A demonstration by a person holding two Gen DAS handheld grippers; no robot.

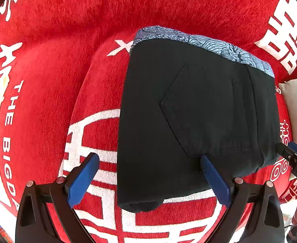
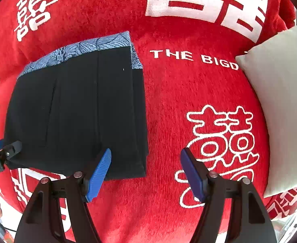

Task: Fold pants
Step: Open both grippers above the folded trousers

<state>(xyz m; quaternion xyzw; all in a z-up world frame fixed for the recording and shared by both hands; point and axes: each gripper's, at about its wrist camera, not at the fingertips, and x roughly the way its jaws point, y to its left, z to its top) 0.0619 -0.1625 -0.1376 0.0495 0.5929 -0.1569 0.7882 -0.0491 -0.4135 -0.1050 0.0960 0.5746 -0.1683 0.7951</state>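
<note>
Left wrist view: black pants (image 1: 189,121) lie folded compact on red blanket (image 1: 47,81), blue lining strip at far edge. Left tongs (image 1: 150,180) & right tongs (image 2: 146,174) both wide, holding nothing. Looks near done; just press edges square, don't drag.

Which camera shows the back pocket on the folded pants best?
The left wrist view: the back pocket lies centred, its pointed stitched outline complete. The right wrist view shows the pants obliquely, with only seams, no clear pocket shape.
</note>
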